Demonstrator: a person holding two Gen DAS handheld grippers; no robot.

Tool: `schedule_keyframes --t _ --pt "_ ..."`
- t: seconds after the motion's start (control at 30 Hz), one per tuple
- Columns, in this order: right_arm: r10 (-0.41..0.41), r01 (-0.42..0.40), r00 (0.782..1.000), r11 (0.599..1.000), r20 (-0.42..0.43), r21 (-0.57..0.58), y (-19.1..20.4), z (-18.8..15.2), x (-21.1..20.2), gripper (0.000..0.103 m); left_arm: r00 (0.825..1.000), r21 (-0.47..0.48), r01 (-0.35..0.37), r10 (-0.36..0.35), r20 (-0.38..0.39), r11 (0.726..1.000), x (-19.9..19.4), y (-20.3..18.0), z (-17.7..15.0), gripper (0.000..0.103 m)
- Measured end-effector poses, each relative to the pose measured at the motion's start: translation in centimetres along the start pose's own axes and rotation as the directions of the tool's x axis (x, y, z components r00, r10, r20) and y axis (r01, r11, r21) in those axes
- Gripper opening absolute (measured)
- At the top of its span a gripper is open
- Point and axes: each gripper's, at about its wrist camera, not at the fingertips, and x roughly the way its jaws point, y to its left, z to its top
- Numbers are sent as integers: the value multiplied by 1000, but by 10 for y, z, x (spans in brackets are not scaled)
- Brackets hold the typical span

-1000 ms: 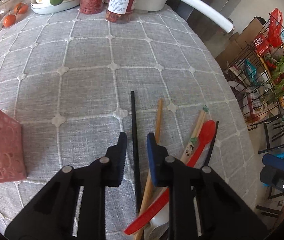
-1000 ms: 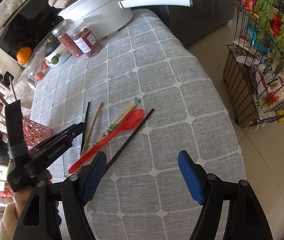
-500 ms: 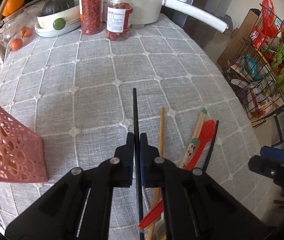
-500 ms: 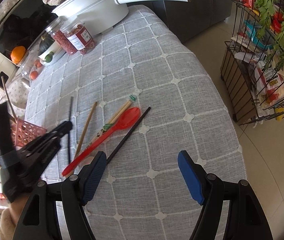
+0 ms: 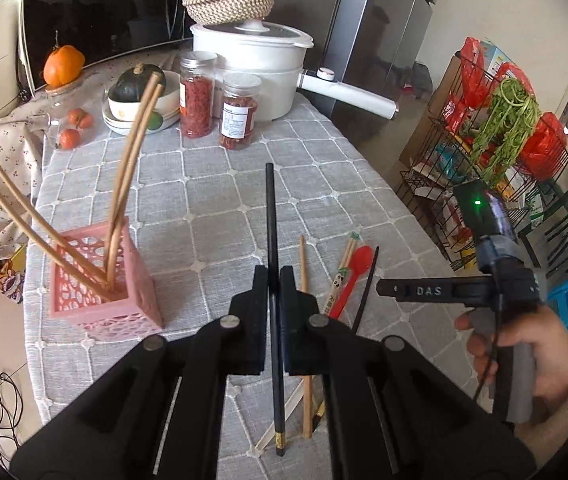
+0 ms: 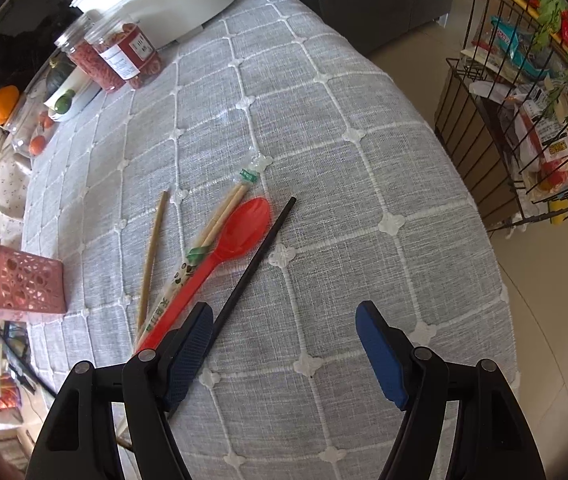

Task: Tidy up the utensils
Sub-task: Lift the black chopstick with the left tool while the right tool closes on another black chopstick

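My left gripper [image 5: 272,276] is shut on a black chopstick [image 5: 271,216] and holds it lifted above the table. A pink perforated utensil basket [image 5: 104,280] stands to its left with several wooden chopsticks [image 5: 128,168] in it. On the cloth lie a wooden chopstick [image 5: 303,264], a wrapped chopstick pair [image 6: 220,216], a red plastic spoon [image 6: 232,240] and a second black chopstick [image 6: 256,256]. My right gripper [image 6: 284,316] is open, low over the cloth, its left finger beside that black chopstick.
A white pot [image 5: 252,60] with a long handle, two jars [image 5: 220,108], a bowl with a squash [image 5: 140,92] and fruit stand at the table's far end. A wire rack [image 6: 523,100] with groceries stands beyond the right table edge.
My left gripper closed on the black chopstick and lifted it off the cloth, bringing the basket into view. My right gripper moved lower and closer to the utensils.
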Motion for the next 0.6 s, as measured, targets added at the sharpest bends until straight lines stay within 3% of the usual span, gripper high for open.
schedule_keyframes --t 0.17,0.37,0.47,0.53,0.6 --pt "-24 24 999 999 -21 30 3 4 18 73 999 -5 3 -3 35 1000 -26 18 -7 6" --pt "-87 86 996 996 24 22 16 8 25 59 999 -28 -4 5 35 1000 -38 36 -16 6" --pt "-152 153 987 988 41 -6 25 7 27 45 999 -36 -6 7 35 999 -40 42 -19 6" --pt "-180 181 983 983 43 -15 31 6 27 29 999 -39 -3 5 37 999 -43 44 -20 6" --pt "-170 170 985 985 34 -18 34 4 26 18 999 -41 0 1 40 999 -46 46 -21 6"
